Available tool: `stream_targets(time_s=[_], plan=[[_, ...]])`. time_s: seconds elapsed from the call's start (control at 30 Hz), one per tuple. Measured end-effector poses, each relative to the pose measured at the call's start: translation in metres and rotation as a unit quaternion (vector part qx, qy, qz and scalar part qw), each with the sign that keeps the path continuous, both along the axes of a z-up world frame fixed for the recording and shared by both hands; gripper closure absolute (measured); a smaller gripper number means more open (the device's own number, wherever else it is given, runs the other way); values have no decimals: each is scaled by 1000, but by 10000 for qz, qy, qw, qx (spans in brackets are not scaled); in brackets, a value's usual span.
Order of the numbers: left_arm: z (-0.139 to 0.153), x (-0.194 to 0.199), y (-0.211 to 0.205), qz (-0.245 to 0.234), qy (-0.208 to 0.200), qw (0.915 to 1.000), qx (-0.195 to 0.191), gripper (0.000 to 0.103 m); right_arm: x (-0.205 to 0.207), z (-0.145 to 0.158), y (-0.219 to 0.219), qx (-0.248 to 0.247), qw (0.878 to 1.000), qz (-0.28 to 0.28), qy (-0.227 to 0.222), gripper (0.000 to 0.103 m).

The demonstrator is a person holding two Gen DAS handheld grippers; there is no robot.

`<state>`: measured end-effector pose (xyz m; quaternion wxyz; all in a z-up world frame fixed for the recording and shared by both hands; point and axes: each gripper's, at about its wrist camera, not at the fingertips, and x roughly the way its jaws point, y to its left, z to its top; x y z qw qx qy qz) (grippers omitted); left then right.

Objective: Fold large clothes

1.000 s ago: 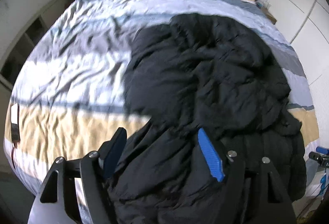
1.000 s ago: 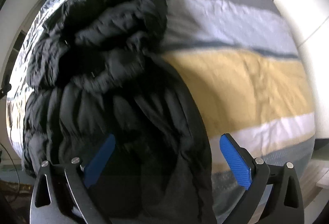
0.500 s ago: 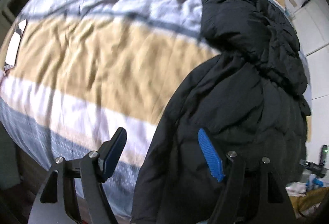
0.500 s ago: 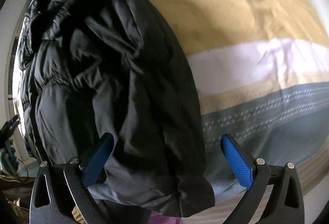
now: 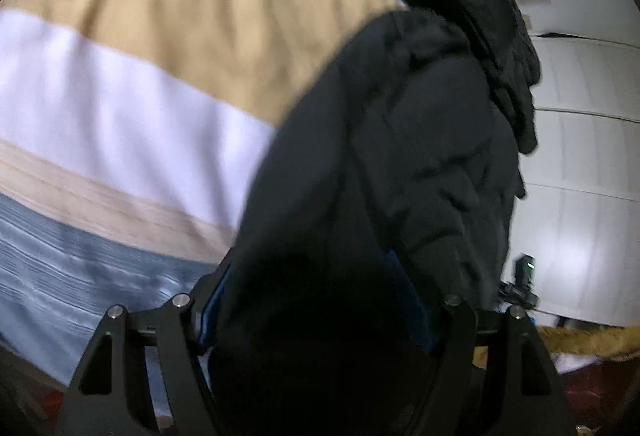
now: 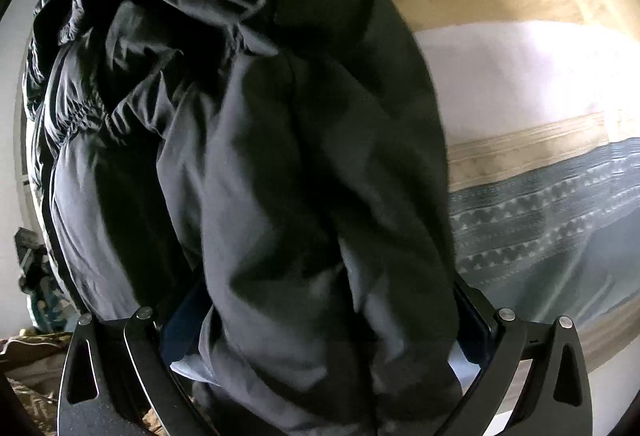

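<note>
A: What's the step in hand?

B: The opening grab, as I judge it. The striped bedspread fills the background, broad bands of tan, white and grey-blue, soft and faintly rumpled. The black puffer jacket lies bunched across it and droops over the near edge of the bed, nothing folded yet.

A: And its fabric?

B: Quilted, slick, slightly shiny, with a gathered elastic seam on its left side in the right wrist view; thick and springy, so likely to slip.

A: The grippers?

B: The left gripper has a fat wad of jacket hem between its blue pads, jaws set fairly wide around it. The right gripper is likewise stuffed with cloth, jaws wide. Whether either is truly pinching, I cannot tell; the padding hides the contact.

A: Next move?

B: Probably closing firmly, then lifting and spreading the jacket flat on the bedspread before any fold.
</note>
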<state>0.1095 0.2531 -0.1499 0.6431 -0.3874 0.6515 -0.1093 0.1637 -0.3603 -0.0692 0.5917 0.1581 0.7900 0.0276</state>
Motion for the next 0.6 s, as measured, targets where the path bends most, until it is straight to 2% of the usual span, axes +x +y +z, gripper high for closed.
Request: stream_targets(time_s=[0.1, 0.2, 0.27, 0.33, 0.4, 0.43, 0.47, 0.5, 0.57, 0.6], plan=[[-2, -9, -10, 23, 74, 9995, -294, 32, -8, -12, -2, 245, 9995, -123, 126, 1], [1, -15, -24, -106, 156, 9989, -423, 32, -17, -16, -4, 395, 9988, -251, 111, 1], [5, -15, -34, -209, 156, 9988, -420, 32, -21, -15, -3, 469, 9986, -246, 88, 1], [11, -14, -45, -326, 105, 9989, -305, 32, -27, -15, -2, 574, 9980, -258, 112, 7], [17, -13, -52, -321, 34, 9993, -161, 34, -39, -15, 5, 624, 9974, -341, 99, 25], [20, -12, -55, -269, 26, 9996, -128, 35, -41, -14, 4, 654, 9970, -409, 86, 31], [22, -12, -56, -235, 20, 9996, -127, 47, -43, -12, 3, 698, 9964, -469, 65, 42], [24, -10, -58, -199, 1, 9997, -126, 54, -44, -10, 3, 788, 9955, -518, 46, 50], [32, -8, -62, -138, -40, 9998, -120, 72, -47, -5, 6, 996, 9938, -489, 17, 60], [36, -5, -65, -147, -78, 9998, -101, 76, -47, -2, 8, 1081, 9931, -450, 9, 66]])
